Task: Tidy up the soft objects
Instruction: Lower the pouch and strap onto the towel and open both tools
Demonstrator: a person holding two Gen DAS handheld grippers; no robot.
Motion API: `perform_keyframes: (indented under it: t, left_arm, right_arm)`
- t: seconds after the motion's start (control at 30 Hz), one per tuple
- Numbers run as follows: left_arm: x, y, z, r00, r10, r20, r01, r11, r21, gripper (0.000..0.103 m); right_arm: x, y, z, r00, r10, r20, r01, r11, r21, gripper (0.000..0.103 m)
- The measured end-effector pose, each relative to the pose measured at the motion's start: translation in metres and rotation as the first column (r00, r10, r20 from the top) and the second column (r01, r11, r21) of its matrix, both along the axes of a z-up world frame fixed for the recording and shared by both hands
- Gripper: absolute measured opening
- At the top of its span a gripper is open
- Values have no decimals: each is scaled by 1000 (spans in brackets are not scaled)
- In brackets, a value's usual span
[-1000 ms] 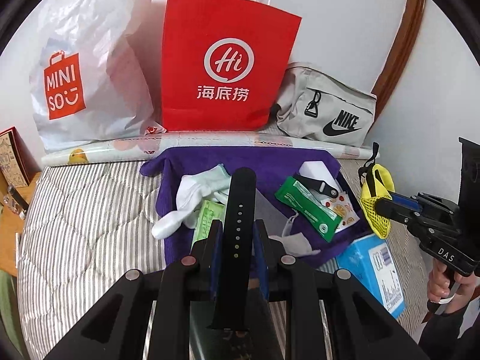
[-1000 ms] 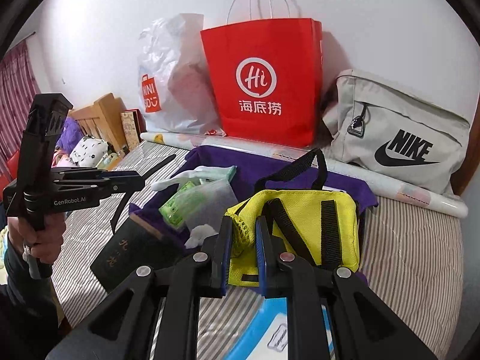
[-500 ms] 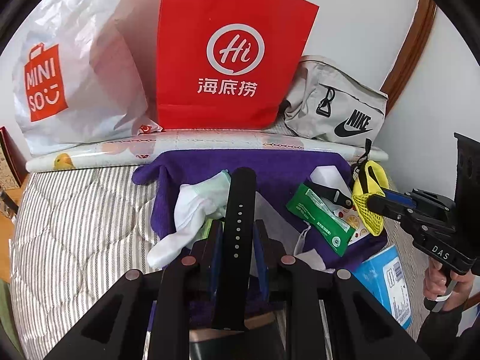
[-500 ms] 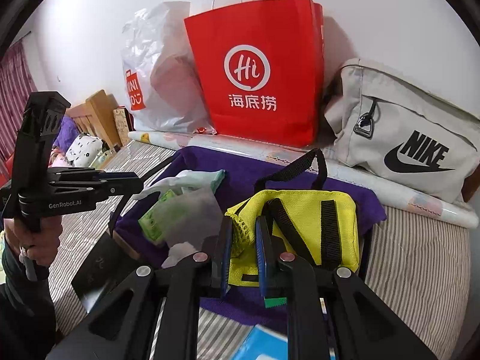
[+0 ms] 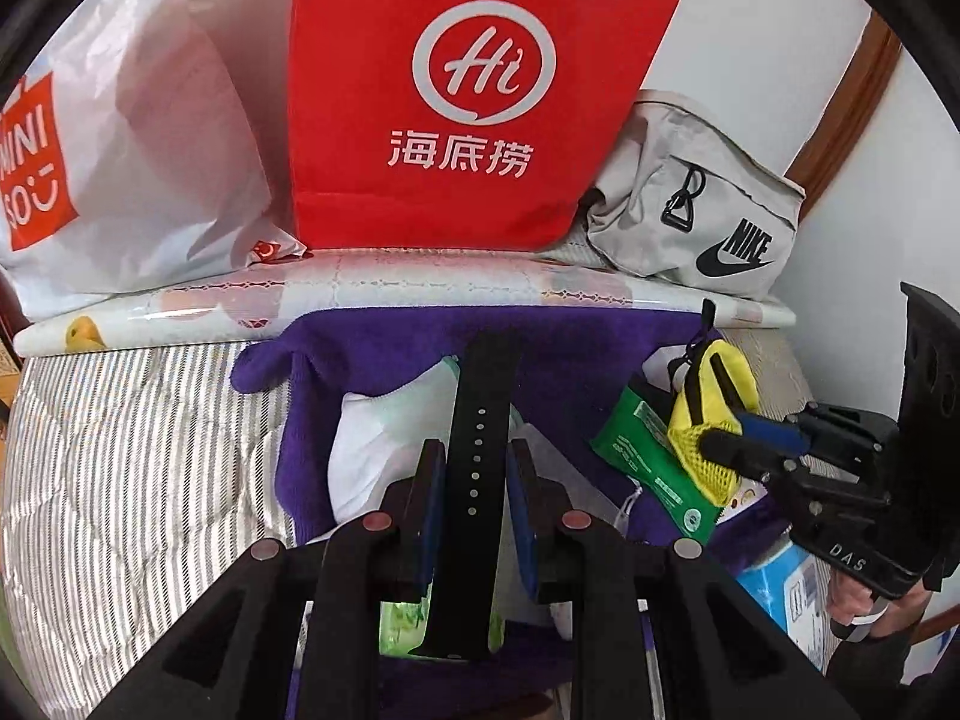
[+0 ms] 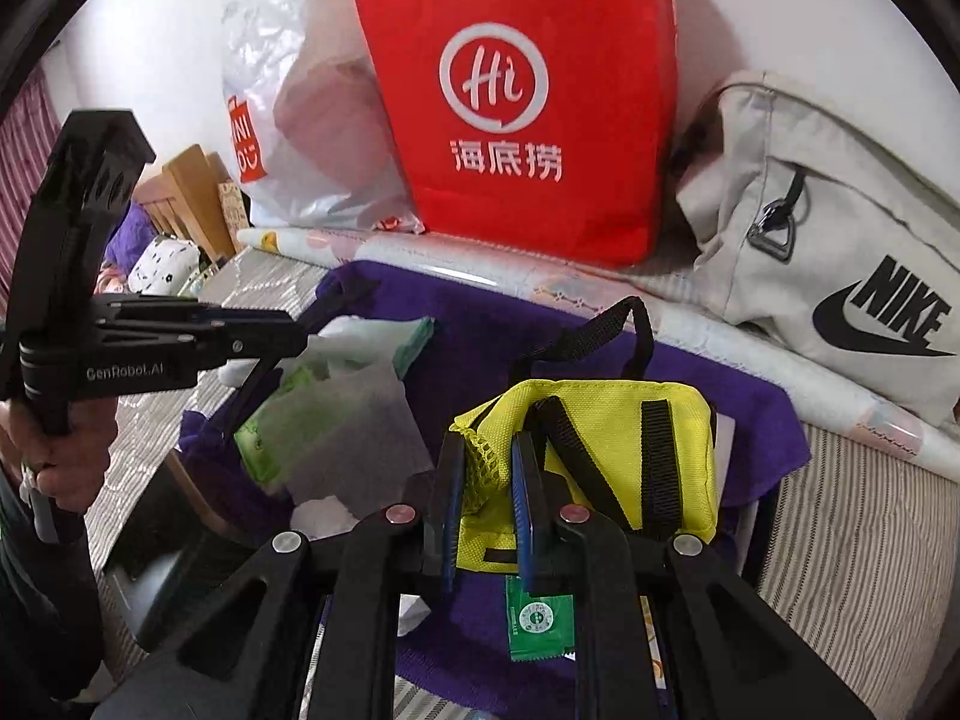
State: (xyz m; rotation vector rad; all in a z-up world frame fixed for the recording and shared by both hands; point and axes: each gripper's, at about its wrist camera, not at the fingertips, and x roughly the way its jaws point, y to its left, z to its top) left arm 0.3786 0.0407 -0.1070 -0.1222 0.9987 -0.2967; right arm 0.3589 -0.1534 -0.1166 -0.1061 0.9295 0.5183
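Here the left hand-held gripper (image 5: 475,483) pinches a black strap (image 5: 480,420); the right hand-held gripper (image 6: 487,504) clamps a yellow pouch (image 6: 606,450).

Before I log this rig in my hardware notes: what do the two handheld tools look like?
Both are matte black with angular, cut-out linkage arms, silver pivot pins and blue pads inside the fingers. The left tool has white "GenRobot.AI" lettering on its body; the right tool reads "DAS". Each has a tall black slotted block at the back. No cables show. The hands wear dark sleeves.

A home bedroom. A grey-striped quilted mattress (image 5: 138,450) lies against a white wall, its far edge lined with a red paper shopping bag (image 5: 468,96), a white plastic shopping bag (image 5: 120,138) and a grey fabric waist bag (image 6: 840,240). A wooden headboard (image 6: 186,204) stands at its left corner.
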Motion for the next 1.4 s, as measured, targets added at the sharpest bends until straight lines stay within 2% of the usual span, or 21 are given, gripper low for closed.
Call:
perform_keyframes:
  t: [0.53, 0.77, 0.8, 0.87, 0.9, 0.93, 1.03, 1.27, 1.4]
  left_arm:
    - [22, -9, -22, 998, -8, -59, 9, 1000, 7, 20]
    - [22, -10, -23, 997, -7, -78, 9, 1000, 28, 21]
    - [21, -11, -23, 997, -6, -83, 9, 999, 34, 21]
    - [19, -11, -21, 996, -4, -91, 8, 999, 39, 26]
    - [17, -10, -19, 996, -4, -90, 7, 999, 38, 30]
    - [15, -9, -17, 996, -4, -89, 7, 999, 39, 38]
    - [6, -9, -9, 998, 3, -68, 2, 998, 67, 51]
    - [-27, -6, 17, 1000, 10, -16, -8, 995, 95, 53]
    - [-51, -5, 31, 1000, 18, 24, -21, 993, 115, 59]
  right_arm:
    - [17, 2, -21, 998, 12, -59, -14, 999, -36, 15]
    - [16, 4, -21, 998, 21, -62, -24, 999, -39, 18]
    - [15, 3, -20, 998, 20, -61, -23, 999, -38, 20]
    - [12, 1, -17, 998, 16, -57, -18, 999, -36, 33]
    - [10, 0, -16, 998, 13, -56, -15, 999, -38, 47]
    - [8, -1, -14, 999, 7, -53, -9, 999, -44, 53]
    - [-1, -3, -6, 1000, -1, -15, 0, 999, -50, 54]
    - [-29, -17, 16, 997, -74, -5, 73, 997, -23, 56]
    - [-57, -23, 32, 992, -119, 49, 122, 992, -45, 64]
